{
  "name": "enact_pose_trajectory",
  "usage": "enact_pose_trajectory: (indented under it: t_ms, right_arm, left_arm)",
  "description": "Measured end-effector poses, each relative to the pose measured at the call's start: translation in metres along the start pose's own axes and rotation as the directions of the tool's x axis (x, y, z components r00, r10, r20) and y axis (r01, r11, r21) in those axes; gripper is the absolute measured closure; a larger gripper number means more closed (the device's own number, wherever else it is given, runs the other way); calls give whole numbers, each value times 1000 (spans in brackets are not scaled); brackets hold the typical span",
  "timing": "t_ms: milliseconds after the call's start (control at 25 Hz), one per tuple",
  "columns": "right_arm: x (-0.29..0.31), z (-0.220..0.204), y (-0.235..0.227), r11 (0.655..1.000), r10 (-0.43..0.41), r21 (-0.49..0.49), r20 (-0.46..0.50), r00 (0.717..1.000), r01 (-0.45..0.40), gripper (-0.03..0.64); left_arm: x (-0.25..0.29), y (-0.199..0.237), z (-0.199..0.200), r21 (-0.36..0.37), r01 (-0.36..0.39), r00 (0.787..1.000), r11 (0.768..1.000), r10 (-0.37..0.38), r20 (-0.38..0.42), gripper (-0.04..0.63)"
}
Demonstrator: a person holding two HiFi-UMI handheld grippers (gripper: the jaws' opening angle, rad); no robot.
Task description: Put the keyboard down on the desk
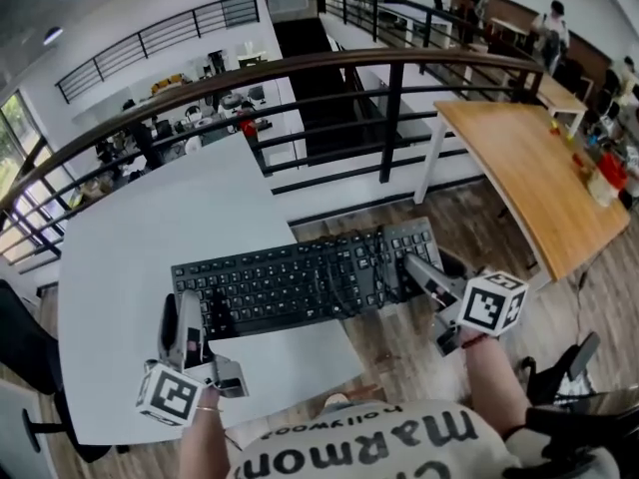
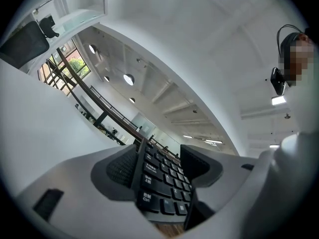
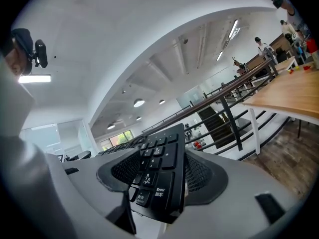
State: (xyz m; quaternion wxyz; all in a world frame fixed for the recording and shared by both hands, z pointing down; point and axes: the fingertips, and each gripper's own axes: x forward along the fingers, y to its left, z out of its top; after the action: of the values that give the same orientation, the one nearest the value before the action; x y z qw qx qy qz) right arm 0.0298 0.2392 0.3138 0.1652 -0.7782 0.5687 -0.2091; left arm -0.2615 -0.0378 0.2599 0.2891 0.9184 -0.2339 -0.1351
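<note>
A black full-size keyboard [image 1: 300, 282] hangs level over the white desk [image 1: 140, 238], its right end out past the desk's edge above the wooden floor. My left gripper [image 1: 192, 305] is shut on its left end, and in the left gripper view the keyboard [image 2: 162, 185] stands edge-on between the pads [image 2: 117, 169]. My right gripper [image 1: 411, 270] is shut on the number-pad end. In the right gripper view the keyboard [image 3: 158, 176] sits between both mesh pads [image 3: 202, 176], which touch its faces.
A wooden table [image 1: 539, 173] stands at the right with small items on its far end. A dark railing [image 1: 389, 98] runs behind the desk. A black chair [image 1: 25, 362] is at the left. Several people are far back.
</note>
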Motion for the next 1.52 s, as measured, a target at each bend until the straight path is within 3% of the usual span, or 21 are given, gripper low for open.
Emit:
enact_pose_trajectory:
  t_ms: [200,440,680,800,1000,1200,1400,1520]
  right_arm:
    - [29,19,-7,999,36,-5,21,999,-36,345]
    - [56,-4,-32,999,45,1,-27,999,-45,345]
    - [81,-15,-48,994,111,10,-89,990,-110,345]
    - [113,-23,-78,987,163,29,-151,975,-160,345]
    - [163,-25,-93,963,269,45,-264,926,-267,345]
    - [256,-62,-97,927,369,80,-351,861,-365,345]
    - [301,-71,-105,894,436,106,-433,789,-436,345]
    - [316,-72,-99,873,469,113,-459,755,-474,345]
  left_arm:
    - [29,2,6,18,10,999,1000,-10,31,328]
    - [34,26,-18,17,-29,999,999,28,47,328]
    - [23,34,-36,22,-121,991,992,120,55,328]
    - [30,38,-54,28,-197,978,980,194,72,328]
    - [12,37,-68,-25,-338,924,941,337,179,328]
    - [16,87,-86,-41,-453,859,890,449,248,328]
    - [14,88,-110,-59,-572,783,818,566,257,328]
    - [6,85,-116,-66,-618,748,783,612,256,328]
